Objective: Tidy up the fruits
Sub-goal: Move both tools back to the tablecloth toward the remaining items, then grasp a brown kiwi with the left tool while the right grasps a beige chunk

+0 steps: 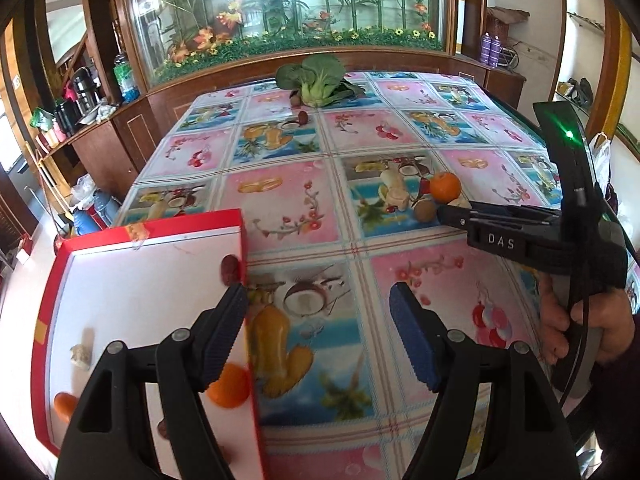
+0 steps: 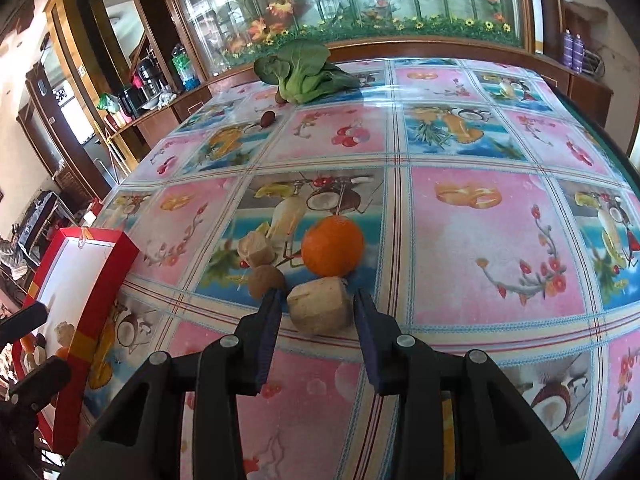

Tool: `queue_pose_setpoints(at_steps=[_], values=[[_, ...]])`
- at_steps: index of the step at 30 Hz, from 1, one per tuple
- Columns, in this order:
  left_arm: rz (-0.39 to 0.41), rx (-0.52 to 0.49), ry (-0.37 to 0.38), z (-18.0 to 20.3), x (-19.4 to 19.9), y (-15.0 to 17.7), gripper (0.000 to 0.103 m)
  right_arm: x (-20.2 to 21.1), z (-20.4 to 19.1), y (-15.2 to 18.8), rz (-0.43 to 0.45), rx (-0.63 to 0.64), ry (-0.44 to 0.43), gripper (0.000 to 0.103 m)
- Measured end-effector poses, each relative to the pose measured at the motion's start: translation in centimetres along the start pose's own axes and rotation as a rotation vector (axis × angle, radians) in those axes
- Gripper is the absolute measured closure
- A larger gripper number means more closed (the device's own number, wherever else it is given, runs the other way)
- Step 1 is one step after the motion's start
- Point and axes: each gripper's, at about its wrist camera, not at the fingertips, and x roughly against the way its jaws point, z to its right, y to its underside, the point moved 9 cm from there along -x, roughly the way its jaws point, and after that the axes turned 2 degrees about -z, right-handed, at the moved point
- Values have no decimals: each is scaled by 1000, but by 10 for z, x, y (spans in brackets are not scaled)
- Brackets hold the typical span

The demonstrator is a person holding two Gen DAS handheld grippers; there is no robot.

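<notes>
A red box [image 1: 152, 230] with a white inside lies at the table's left edge; it also shows in the right wrist view [image 2: 96, 280]. It holds an orange [image 1: 228, 386], a red date [image 1: 230, 269] and a pale chunk [image 1: 82, 354]. My left gripper [image 1: 320, 304] is open and empty over the box's right wall. My right gripper [image 2: 316, 300] is open around a pale peeled chunk [image 2: 320, 310] on the table, not clearly touching it. Just beyond lie an orange [image 2: 333, 246], a brown round fruit [image 2: 266, 280] and another pale chunk [image 2: 256, 249].
A bok choy [image 2: 304, 74] and a red date [image 2: 267, 118] lie at the table's far end. A wooden cabinet with a flower display [image 1: 280, 8] stands behind. A side shelf with flasks [image 1: 76, 104] is at the left.
</notes>
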Motion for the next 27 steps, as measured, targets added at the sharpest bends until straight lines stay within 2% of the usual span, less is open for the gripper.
queue_pose_setpoints(at_steps=[1, 5, 8, 10, 11, 15, 19, 21, 25, 27], values=[[-14, 2, 7, 3, -6, -4, 29, -1, 2, -1, -2, 1, 5, 74], [-55, 11, 52, 18, -22, -15, 29, 6, 8, -5, 16, 0, 29, 76], [-83, 14, 98, 36, -34, -23, 29, 24, 25, -18, 74, -98, -31, 76], [-93, 5, 112, 50, -42, -28, 35, 37, 41, -26, 123, -182, -56, 76], [-100, -3, 115, 56, -47, -30, 42, 42, 49, -28, 141, -223, -70, 76], [-124, -20, 106, 78, -67, -37, 44, 55, 73, -30, 181, -319, -76, 75], [-132, -25, 95, 90, -81, -45, 48, 55, 77, -31, 169, -360, -105, 75], [-142, -32, 98, 94, -88, -47, 59, 55, 73, -32, 159, -355, -130, 75], [-153, -39, 92, 96, -100, -51, 63, 54, 68, -31, 155, -352, -154, 75], [-151, -40, 94, 95, -105, -54, 69, 55, 67, -31, 155, -352, -158, 75]])
